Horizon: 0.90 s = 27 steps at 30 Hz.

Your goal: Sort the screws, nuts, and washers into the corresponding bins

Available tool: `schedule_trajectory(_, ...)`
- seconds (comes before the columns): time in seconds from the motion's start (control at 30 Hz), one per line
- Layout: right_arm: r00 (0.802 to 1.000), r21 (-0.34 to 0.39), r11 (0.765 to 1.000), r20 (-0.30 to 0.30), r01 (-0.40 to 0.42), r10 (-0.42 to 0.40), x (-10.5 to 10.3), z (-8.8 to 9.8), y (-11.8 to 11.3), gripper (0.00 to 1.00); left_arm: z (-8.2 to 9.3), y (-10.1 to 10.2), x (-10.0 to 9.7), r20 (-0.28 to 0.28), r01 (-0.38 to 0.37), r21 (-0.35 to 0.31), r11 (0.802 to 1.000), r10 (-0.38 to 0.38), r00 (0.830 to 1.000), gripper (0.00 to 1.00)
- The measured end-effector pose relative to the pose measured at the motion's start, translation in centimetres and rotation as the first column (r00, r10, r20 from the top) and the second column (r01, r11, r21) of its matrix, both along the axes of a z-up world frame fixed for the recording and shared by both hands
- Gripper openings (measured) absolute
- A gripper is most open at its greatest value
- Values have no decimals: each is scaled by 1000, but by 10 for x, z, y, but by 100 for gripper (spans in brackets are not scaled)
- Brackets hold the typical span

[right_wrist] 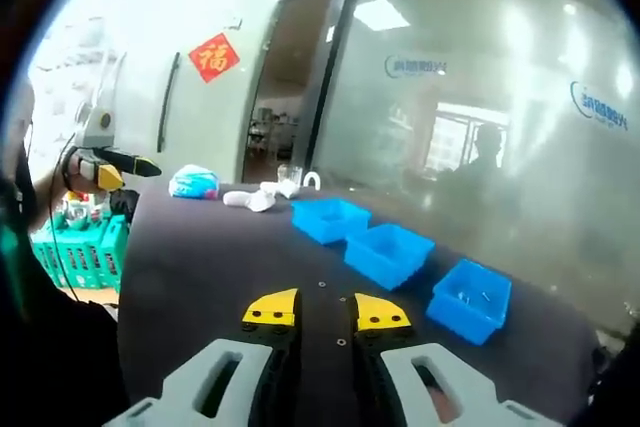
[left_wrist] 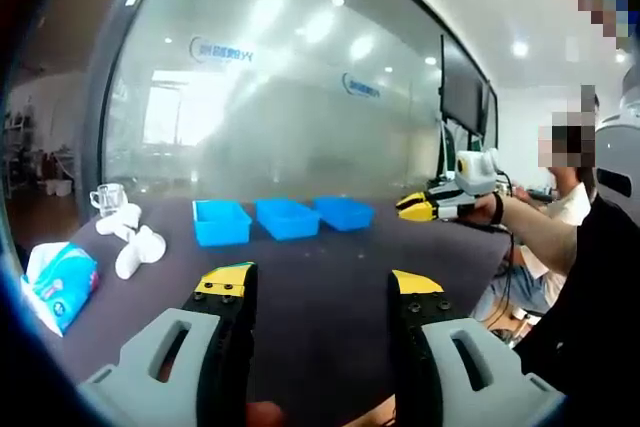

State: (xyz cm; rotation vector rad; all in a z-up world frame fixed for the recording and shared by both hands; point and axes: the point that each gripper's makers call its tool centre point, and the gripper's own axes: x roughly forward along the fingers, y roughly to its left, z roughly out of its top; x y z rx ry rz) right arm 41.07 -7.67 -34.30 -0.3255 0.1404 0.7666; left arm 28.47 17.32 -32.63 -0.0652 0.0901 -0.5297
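Blue bins stand in a row of three along the far edge of the dark tabletop point(left_wrist: 330, 287) in the left gripper view: the first bin point(left_wrist: 221, 221), the middle bin point(left_wrist: 287, 217) and the last bin point(left_wrist: 345, 212), each close beside the next. Near the tabletop's left edge lie white cups point(left_wrist: 131, 238) on their sides, a clear glass point(left_wrist: 108, 197) behind them, and a tissue pack point(left_wrist: 60, 282) toward the near left corner. The left gripper point(left_wrist: 320, 287) hovers over the near part of the tabletop with its jaws wide apart and nothing between them. From the right, the right gripper point(left_wrist: 420, 207) reaches in over the right edge.

In the right gripper view, the right gripper point(right_wrist: 325, 310) hangs over the tabletop, its jaws narrow, almost closed, and empty. The three bins run along the far edge; small metal pieces point(right_wrist: 472, 297) lie in the nearest one, too small to name.
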Motion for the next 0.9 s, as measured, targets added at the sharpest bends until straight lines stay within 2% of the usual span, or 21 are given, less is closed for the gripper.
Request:
schedule_trajectory(0.37,998,-99,995,-53,-23,18,10,-14,-10,16,-2,-1,-1,-5,2,3,1000,-2,1000,52)
schedule_trajectory(0.47,996,-161,986,-80,-49,37,13,-20,-11,16,-2,-1,0,-5,1,3,1000,-1,1000,52)
schedule_trajectory(0.6,989,-238,966,-131,-105,75,15,-30,-6,20,-2,0,0,-4,-1,5,1000,1,1000,52)
schedule_trajectory(0.77,964,-306,930,-226,-203,136,18,-45,6,22,-2,0,-1,-4,-1,5,1000,1,1000,52)
schedule_trajectory(0.83,947,-340,907,-283,-247,152,21,-53,8,23,-2,-1,-1,-6,-1,4,1000,1,1000,52)
schedule_trajectory(0.9,938,-361,894,-311,-266,154,25,-58,10,23,-3,0,-1,-8,-3,5,1000,3,1000,52)
